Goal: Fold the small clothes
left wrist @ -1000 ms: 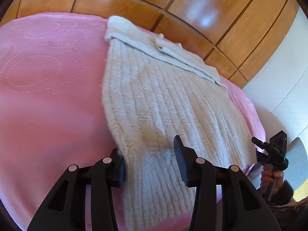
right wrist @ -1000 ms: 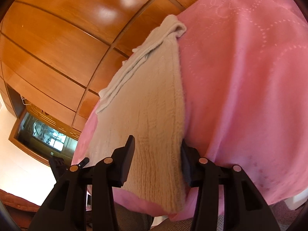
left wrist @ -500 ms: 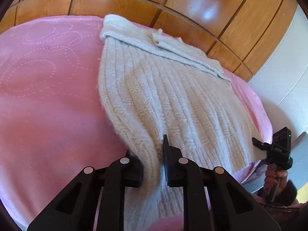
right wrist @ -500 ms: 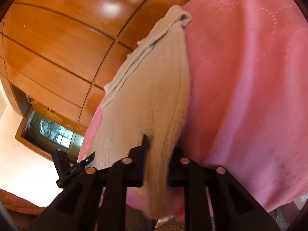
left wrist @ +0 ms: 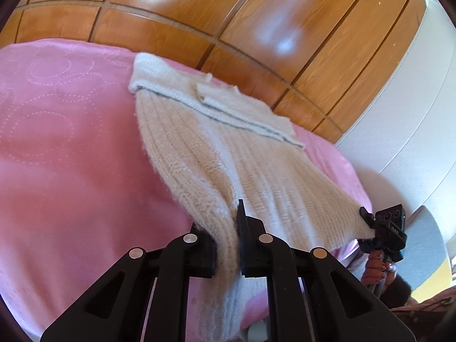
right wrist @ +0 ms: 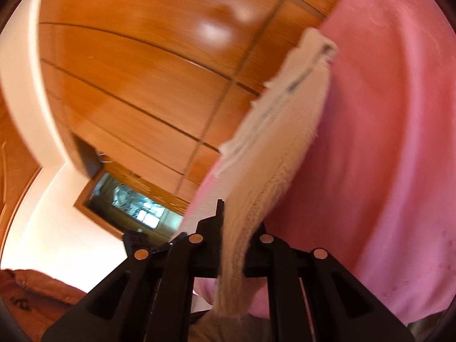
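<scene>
**Left wrist view: both grippers now clamped on the sweater hem**

Left wrist view shows the pink bedspread [left wrist: 71,156] filling the left side, with the cream knitted sweater [left wrist: 228,148] lying across its middle, collar end far against the wooden wall panels [left wrist: 199,8]. A second ago the left gripper [left wrist: 226,242] straddled the near hem with its jaws apart; they have since closed, and the knit is now pinched between them and lifted off the bed in a ridge. At the right edge, the right gripper [left wrist: 367,219], held in a hand [left wrist: 376,268], bites the hem's other corner.

Right wrist view shows that gripper [right wrist: 232,253] likewise closed on the sweater [right wrist: 273,165], where earlier its jaws stood open around the cloth. The bedspread [right wrist: 384,142] lies to its right.

With both near corners held, the hem looks ready to be carried toward the collar for a fold.

The right view is smeared by motion blur, so the knit's far end is indistinct. The hem's tail drops out of sight below both grippers, and the sleeves cannot be made out.
</scene>
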`<state>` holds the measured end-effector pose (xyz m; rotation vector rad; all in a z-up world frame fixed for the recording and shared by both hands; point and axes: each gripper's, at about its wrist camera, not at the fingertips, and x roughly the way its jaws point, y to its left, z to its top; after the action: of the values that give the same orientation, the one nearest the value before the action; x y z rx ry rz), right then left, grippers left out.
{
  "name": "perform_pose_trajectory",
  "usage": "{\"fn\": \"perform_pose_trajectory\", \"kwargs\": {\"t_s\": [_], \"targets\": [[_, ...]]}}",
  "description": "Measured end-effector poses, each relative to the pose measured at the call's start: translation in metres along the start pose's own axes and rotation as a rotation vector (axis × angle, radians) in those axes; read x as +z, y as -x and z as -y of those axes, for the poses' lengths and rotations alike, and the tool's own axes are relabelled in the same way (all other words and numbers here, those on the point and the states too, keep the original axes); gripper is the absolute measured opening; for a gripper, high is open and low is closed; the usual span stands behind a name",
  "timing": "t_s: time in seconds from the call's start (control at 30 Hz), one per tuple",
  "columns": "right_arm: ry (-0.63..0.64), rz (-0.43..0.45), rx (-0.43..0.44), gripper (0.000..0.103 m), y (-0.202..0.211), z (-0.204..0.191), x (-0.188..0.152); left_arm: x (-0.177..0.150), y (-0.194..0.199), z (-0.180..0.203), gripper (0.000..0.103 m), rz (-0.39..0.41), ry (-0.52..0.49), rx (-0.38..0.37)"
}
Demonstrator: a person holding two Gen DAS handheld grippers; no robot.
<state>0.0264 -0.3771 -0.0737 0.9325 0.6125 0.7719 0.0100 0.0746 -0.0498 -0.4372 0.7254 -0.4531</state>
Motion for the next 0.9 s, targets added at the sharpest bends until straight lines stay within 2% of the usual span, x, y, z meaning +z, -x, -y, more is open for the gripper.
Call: {"fn": "perform_pose_trajectory", "kwargs": {"t_s": [0.13,0.37,0.57,0.7,0.9], "targets": [[0.021,0.014,0.021,0.007,0.004,-0.01,0.002,0.004,0.015,0.003,0.008,0.03,0.024,-0.076],[0.04,0.088,0.134,0.007,0.024,-0.03,0.009,0.013,0.045,0.015,0.006,0.071,0.017,-0.15],[0.076,0.156,0.232,0.007,0.053,-0.054,0.009,0.015,0.082,0.037,0.005,0.085,-0.032,-0.282],[0.063,0.181,0.301,0.007,0.073,-0.067,-0.001,0.012,0.104,0.039,0.005,0.078,0.017,-0.385],[0.057,0.211,0.427,0.007,0.099,-0.088,-0.018,0.012,0.129,0.021,0.005,0.087,0.163,-0.512]]}}
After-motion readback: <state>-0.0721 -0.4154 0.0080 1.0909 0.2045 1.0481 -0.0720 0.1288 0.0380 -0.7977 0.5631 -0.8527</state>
